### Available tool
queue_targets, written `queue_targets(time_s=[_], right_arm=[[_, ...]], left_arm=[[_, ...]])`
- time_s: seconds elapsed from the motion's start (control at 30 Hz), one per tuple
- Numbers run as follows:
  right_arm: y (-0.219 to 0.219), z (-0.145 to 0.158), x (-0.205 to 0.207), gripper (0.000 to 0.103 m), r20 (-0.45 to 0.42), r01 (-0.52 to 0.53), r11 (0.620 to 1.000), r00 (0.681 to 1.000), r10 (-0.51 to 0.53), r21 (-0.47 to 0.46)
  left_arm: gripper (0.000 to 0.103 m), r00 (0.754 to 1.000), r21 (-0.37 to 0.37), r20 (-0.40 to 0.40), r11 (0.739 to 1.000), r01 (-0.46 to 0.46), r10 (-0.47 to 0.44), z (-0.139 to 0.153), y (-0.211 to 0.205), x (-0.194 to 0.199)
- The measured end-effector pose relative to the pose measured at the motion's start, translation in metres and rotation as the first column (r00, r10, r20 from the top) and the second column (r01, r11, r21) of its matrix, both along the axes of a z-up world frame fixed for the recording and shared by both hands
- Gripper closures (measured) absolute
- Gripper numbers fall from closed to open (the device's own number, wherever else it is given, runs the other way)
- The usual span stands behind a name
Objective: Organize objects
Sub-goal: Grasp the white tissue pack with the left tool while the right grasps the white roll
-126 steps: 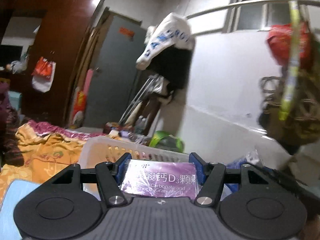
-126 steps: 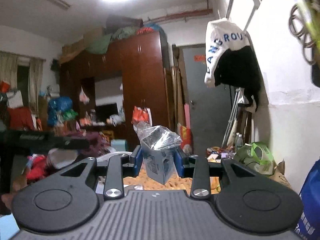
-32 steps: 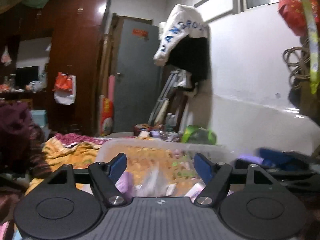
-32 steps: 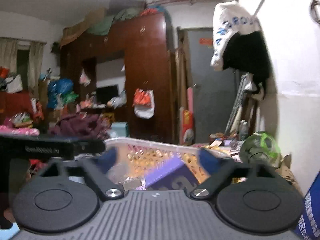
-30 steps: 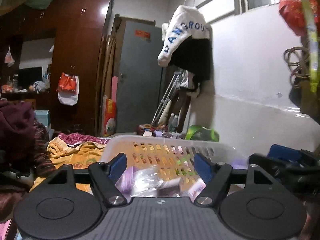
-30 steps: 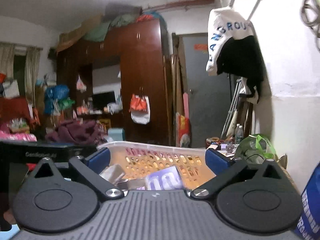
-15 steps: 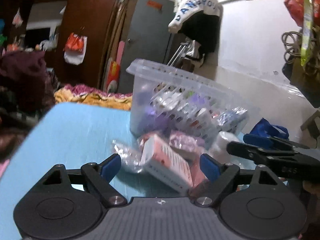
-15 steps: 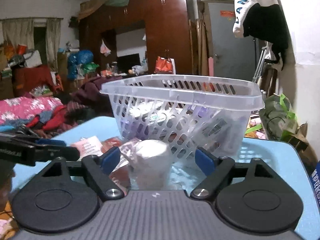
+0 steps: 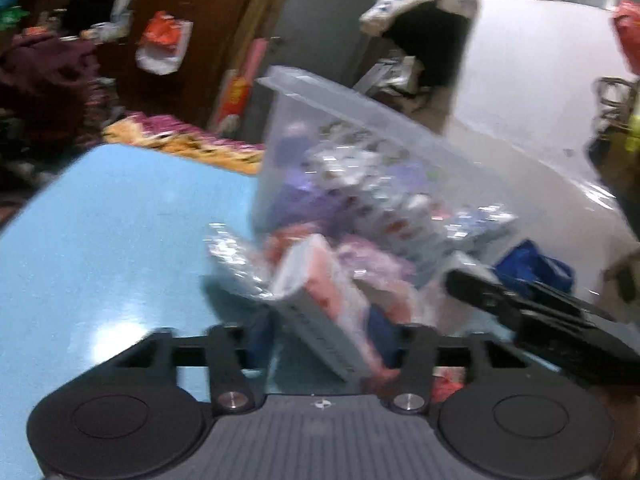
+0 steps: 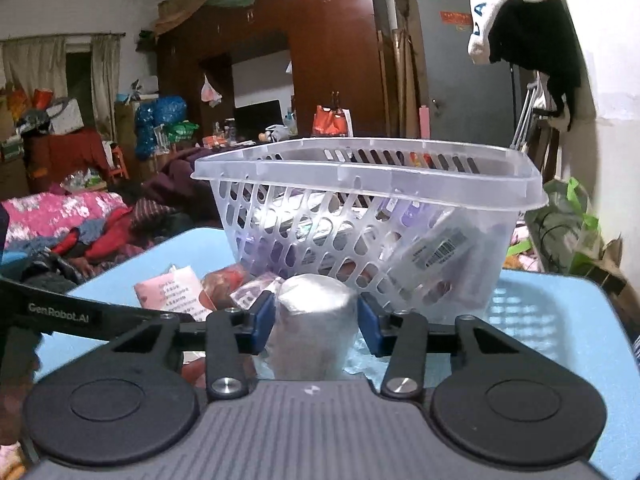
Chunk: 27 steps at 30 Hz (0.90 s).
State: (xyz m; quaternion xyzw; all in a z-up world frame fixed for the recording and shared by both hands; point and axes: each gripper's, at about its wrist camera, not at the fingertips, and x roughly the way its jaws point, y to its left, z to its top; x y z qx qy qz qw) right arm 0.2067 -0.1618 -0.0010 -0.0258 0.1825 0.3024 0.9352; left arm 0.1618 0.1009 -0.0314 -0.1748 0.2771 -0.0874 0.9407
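Note:
On the blue table [image 10: 560, 320] stands a clear slotted basket [image 10: 360, 176] with several boxes and packets inside. In front of it, my right gripper [image 10: 316, 322] is closing, its blue pads against both sides of a white wrapped roll [image 10: 316, 304]. The left wrist view is blurred. There my left gripper [image 9: 322, 334] is closing around a tilted pink and white box [image 9: 316, 296], which lies between its pads. The basket [image 9: 360, 120] rises just behind.
Loose packets [image 10: 240, 284] and a foil bag [image 9: 232, 256] lie by the basket's base. The left gripper's black body [image 10: 60, 312] crosses the right wrist view at the left. A bed with piled clothes [image 10: 60, 216] and a dark wardrobe [image 10: 340, 60] lie beyond.
Both grippers came down from above the basket to the items in front of it. Their wide jaws narrowed, the left around the pink and white box, the right around the white roll.

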Motion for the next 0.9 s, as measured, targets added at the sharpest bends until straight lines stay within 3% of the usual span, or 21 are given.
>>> queue_targets(time_s=[0.13, 0.3, 0.53, 0.9], right_arm=[[0.002, 0.001, -0.005, 0.055, 0.032, 0.007, 1.0, 0.999, -0.007, -0.005], [-0.004, 0.003, -0.012, 0.055, 0.084, 0.022, 0.999, 0.996, -0.025, 0.037], [-0.005, 0.005, -0.01, 0.055, 0.096, 0.036, 0.998, 0.995, -0.04, 0.05], [-0.003, 0.007, -0.013, 0.056, 0.127, 0.059, 0.997, 0.99, -0.065, 0.052]], left_arm=[[0.069, 0.997, 0.035, 0.069, 0.999, 0.026, -0.029, 0.004, -0.006, -0.011], [0.072, 0.985, 0.022, 0.169, 0.999, 0.034, -0.037, 0.008, -0.004, -0.027], [0.073, 0.978, 0.072, 0.204, 0.997, 0.027, -0.042, 0.01, -0.013, -0.031], [0.073, 0.958, 0.082, 0.284, 0.997, 0.003, -0.027, 0.014, -0.012, -0.04]])
